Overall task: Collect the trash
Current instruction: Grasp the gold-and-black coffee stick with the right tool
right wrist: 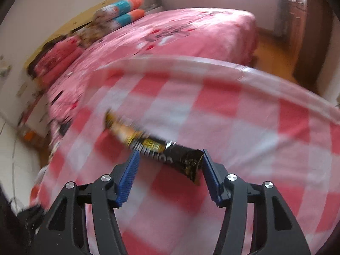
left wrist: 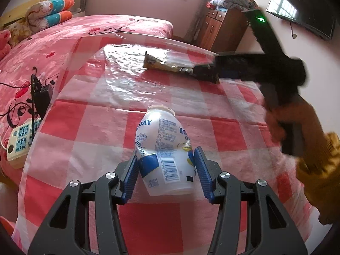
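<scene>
Surface: a table [left wrist: 102,114] covered by a red-and-white checked cloth under a clear, glossy plastic sheet; its rounded far edge is seen in both views.

Item 1: a white plastic bottle [left wrist: 164,148], crushed and lying on its side on the cloth, printed with blue lettering and a barcode, cap end turned toward the far edge.

Item 2: a black-and-gold snack wrapper [left wrist: 170,64], laid flat beyond the bottle, toward the far edge and slightly right of it; blurred in the right wrist view [right wrist: 157,146].

Beyond and left of the bottle, a pink bed [left wrist: 63,34] is set against the table.
</scene>
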The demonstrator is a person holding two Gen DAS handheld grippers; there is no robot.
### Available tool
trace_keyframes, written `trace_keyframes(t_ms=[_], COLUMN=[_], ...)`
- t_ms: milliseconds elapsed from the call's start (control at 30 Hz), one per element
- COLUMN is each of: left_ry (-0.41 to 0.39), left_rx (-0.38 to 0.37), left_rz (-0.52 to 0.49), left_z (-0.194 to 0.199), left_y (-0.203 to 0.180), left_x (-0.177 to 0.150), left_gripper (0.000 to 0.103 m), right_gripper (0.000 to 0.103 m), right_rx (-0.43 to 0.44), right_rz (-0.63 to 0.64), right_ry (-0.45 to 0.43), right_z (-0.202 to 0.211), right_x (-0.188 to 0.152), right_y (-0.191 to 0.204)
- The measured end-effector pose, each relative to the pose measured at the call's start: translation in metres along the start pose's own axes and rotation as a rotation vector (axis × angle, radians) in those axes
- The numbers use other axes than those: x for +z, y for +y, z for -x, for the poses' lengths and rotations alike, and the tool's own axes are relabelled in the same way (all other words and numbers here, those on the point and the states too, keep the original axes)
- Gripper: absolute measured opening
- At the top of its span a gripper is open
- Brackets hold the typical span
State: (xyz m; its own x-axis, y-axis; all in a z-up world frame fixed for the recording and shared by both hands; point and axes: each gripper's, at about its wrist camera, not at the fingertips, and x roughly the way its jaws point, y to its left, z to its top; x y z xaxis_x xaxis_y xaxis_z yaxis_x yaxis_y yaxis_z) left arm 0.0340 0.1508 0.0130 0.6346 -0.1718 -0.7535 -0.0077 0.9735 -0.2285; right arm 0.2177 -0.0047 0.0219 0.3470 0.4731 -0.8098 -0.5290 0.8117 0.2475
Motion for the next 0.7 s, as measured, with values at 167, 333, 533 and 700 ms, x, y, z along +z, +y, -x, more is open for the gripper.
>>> trace_keyframes(t_ms=[167, 333, 533, 700], left_ry=[-0.002, 0.002, -0.017, -0.027], left_rx=[-0.008, 0.0, -0.001, 0.014], left_rz=[0.006, -0.008, -0.009, 0.003], left_z=[0.002, 0.002, 0.0, -0.001], left_y=[0.004, 0.001, 0.004, 0.005], left_x=[-0.002, -0.001, -0.001, 0.0], left_gripper=[0.055, 0.069, 0.07, 0.065], right_gripper=[0.061, 0.073, 0.062, 0.053], right_rx=[-0.011, -0.075, -0.078, -0.112], right_rz=[0.137, 0.168, 0.201, 0.263], right_ry=[-0.044, -0.093, -0.039, -0.037], right_z=[0.022, 0.015, -0.013, -0.021], right_x=[-0.021, -0.008, -0.007, -0.017], right_y=[0.045, 0.051, 0.054, 0.065])
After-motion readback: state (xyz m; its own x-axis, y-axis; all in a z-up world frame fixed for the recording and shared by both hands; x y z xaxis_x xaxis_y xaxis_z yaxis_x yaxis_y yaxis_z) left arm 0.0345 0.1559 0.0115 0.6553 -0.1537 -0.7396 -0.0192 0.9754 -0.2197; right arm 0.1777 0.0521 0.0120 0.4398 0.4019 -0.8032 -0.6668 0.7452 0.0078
